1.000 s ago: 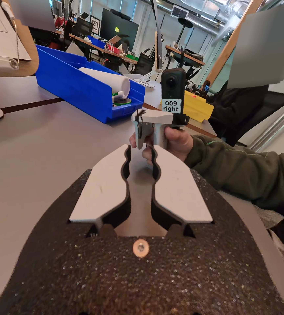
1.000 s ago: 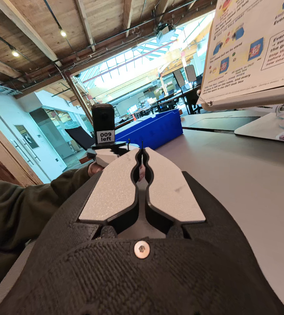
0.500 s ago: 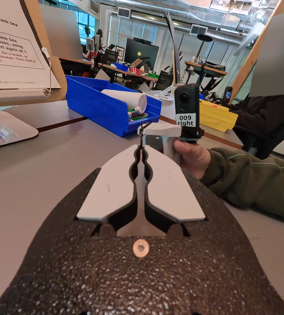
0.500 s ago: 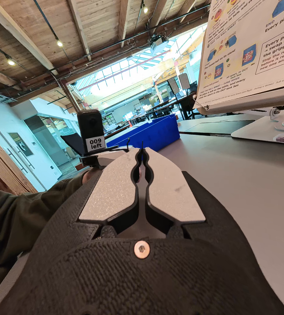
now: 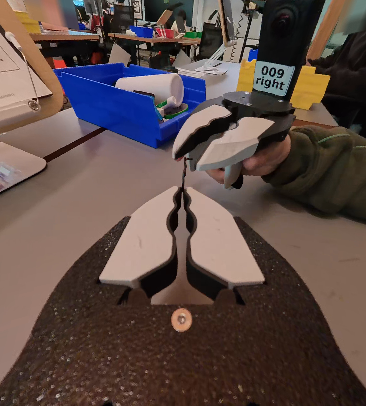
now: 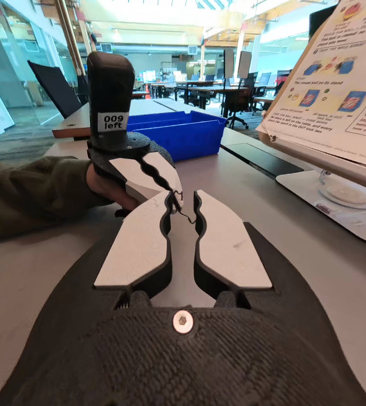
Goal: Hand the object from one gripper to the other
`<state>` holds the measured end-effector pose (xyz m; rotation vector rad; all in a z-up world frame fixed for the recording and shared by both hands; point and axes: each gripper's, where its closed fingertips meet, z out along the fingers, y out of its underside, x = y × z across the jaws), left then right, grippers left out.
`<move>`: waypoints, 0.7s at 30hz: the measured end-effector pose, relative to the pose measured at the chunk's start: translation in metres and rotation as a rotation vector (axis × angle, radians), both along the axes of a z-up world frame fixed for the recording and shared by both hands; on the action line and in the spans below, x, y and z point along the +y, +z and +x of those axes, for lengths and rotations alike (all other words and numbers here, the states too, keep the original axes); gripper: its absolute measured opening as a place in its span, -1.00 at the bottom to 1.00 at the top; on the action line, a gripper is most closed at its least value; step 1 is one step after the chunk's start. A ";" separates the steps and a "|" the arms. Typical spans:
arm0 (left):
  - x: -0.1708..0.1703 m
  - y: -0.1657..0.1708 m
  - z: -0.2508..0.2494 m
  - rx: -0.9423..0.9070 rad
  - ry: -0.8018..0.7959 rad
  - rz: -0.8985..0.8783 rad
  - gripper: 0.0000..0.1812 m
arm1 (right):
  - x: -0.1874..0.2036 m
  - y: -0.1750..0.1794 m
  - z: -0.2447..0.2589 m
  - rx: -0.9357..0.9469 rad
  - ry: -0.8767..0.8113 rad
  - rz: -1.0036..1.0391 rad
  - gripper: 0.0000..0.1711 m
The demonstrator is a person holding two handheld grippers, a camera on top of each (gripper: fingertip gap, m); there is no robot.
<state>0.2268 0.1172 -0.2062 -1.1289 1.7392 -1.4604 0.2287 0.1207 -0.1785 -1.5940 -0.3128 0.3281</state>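
Observation:
The object is a thin, kinked black wire (image 5: 183,173). My left gripper (image 5: 183,190) is shut on its lower end, and the wire sticks out past the tips. The right gripper (image 5: 187,161) faces it from the upper right with its jaws apart around the wire's far end. In the right wrist view my right gripper (image 6: 182,194) is open. The wire (image 6: 187,217) crosses the gap between its fingers, and I cannot tell if it touches them. The left gripper (image 6: 177,203) reaches in from the left, shut on the wire.
A blue bin (image 5: 120,109) holding a white roll (image 5: 153,85) stands behind on the grey table (image 5: 68,197). A yellow bin (image 5: 309,87) is at the back right. An instruction board on a white stand (image 6: 331,98) is at the side. A green sleeve (image 5: 331,171) rests on the table.
My left gripper closed on the wire, then my right gripper opened and let go of it. Both views tilted down toward the table, and the grippers now meet at an angle.

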 end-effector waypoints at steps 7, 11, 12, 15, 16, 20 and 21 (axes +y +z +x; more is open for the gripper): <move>-0.001 -0.003 -0.001 0.007 -0.010 0.027 -0.99 | 0.002 -0.005 -0.004 0.004 0.016 -0.011 -0.96; 0.003 0.006 0.001 -0.046 0.020 -0.019 -0.99 | 0.001 0.002 -0.007 0.070 0.039 0.016 -0.98; 0.003 0.009 0.002 -0.064 0.027 -0.043 -0.94 | 0.001 0.006 -0.007 0.122 0.052 0.036 -0.98; -0.001 0.011 0.003 -0.079 0.012 -0.110 -0.82 | 0.000 0.021 -0.004 0.345 0.084 0.121 -1.00; -0.003 0.013 0.004 -0.094 0.012 -0.133 -0.82 | -0.001 0.025 -0.002 0.418 0.093 0.140 -0.98; -0.002 0.023 0.006 -0.161 0.039 -0.204 -0.82 | -0.002 0.033 0.003 0.610 0.134 0.182 -0.99; -0.002 0.025 0.006 -0.178 0.042 -0.220 -0.82 | -0.003 0.034 0.004 0.646 0.144 0.189 -0.99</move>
